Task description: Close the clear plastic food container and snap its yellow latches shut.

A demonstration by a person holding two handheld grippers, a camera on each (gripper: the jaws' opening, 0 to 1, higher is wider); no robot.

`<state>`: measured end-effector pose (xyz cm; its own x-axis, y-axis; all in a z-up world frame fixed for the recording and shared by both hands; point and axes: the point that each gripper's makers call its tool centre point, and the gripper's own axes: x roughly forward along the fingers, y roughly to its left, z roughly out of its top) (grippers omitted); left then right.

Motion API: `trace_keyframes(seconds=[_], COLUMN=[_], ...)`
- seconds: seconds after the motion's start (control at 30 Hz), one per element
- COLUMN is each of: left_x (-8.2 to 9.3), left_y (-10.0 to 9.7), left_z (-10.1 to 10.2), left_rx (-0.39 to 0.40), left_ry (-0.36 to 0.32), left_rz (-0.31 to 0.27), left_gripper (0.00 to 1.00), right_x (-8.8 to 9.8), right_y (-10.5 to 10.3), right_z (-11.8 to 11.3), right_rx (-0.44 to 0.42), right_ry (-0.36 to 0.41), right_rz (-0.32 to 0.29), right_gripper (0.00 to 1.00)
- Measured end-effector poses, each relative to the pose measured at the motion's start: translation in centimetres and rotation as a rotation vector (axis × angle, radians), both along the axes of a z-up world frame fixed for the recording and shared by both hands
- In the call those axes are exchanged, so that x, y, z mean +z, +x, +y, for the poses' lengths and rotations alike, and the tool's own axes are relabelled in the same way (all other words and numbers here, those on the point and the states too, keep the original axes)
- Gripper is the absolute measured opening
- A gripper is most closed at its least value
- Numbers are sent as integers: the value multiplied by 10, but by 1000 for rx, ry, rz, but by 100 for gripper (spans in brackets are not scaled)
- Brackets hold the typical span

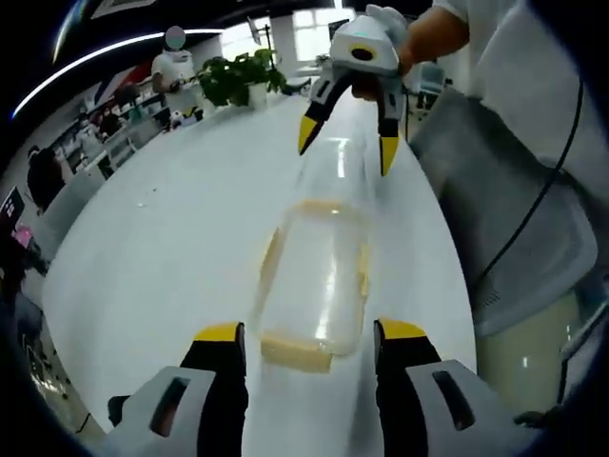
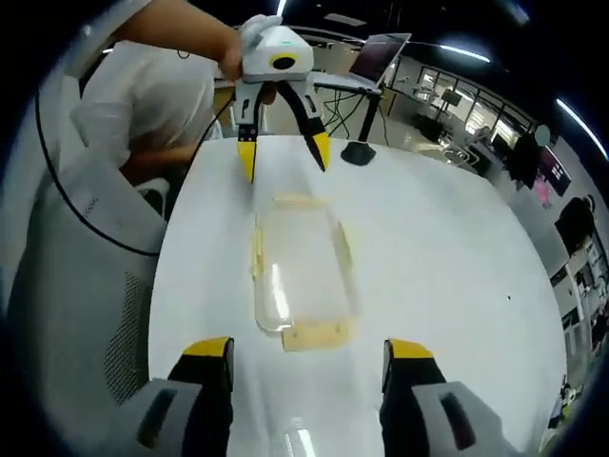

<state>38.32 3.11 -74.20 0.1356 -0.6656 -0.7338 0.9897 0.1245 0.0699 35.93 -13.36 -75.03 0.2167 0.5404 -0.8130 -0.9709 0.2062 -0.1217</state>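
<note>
A clear plastic food container [image 1: 316,271] [image 2: 300,267] lies lengthwise on the white table [image 1: 171,248] [image 2: 438,248], with its lid resting on top. Yellow latches [image 1: 297,353] [image 2: 318,335] show at both short ends and along the long sides; the end ones flare outward. My left gripper [image 1: 310,333] [image 2: 283,155] stands open just short of one end of the container. My right gripper [image 2: 309,348] [image 1: 347,148] stands open at the opposite end, a little above the table. Neither gripper has anything between its fingers. I cannot tell whether the side latches are snapped down.
A grey office chair [image 1: 504,209] [image 2: 86,276] stands against the table's long edge, with a person in white behind it. A potted plant [image 1: 238,76] sits at one far end; a black stand base [image 2: 359,152] and a laptop [image 2: 381,52] sit at the other.
</note>
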Motion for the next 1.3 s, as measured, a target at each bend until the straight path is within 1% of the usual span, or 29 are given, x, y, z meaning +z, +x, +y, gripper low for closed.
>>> trace_keyframes(seconds=[0.1,0.2,0.23,0.27,0.3,0.33,0.4,0.47,0.63,0.7,0.9,0.97,1.03,1.13,1.2,1.3], left_x=[-6,-13,-16,-18,-19,-20,-22,-23,-40,-44,-48,-50,-51,-53,-55,-56], left_y=[2,4,5,7,7,7,11,11,7,7,7,7,7,8,8,8], left_z=[2,4,5,6,5,4,5,4,11,12,11,9,9,10,10,10], left_rx=[-17,-35,-47,-64,-66,-74,-86,-98,-159,-167,-184,-195,-197,-204,-201,-206], left_ry=[11,23,35,51,43,42,60,62,122,133,140,140,142,147,148,147], left_rz=[4,9,5,-12,-6,2,-6,4,20,23,30,29,32,37,42,41], left_gripper=[49,49,49,49,48,47,47,47,45,45,43,43,43,41,39,38], right_x=[-7,-15,-16,-17,-20,-21,-22,-25,-33,-35,-40,-43,-44,-49,-50,-53], right_y=[-1,0,0,1,2,2,3,4,6,7,12,12,12,11,12,14], right_z=[0,1,2,2,0,2,6,7,9,9,9,9,8,8,8,8], right_rx=[16,15,20,30,49,47,44,51,67,71,69,83,89,98,118,127], right_ry=[-10,-21,-22,-32,-70,-65,-51,-61,-78,-87,-97,-104,-113,-121,-130,-143], right_rz=[1,24,22,15,0,3,17,19,30,30,31,36,33,47,35,31], right_gripper=[55,56,55,53,53,54,53,52,52,52,53,51,51,50,49,48])
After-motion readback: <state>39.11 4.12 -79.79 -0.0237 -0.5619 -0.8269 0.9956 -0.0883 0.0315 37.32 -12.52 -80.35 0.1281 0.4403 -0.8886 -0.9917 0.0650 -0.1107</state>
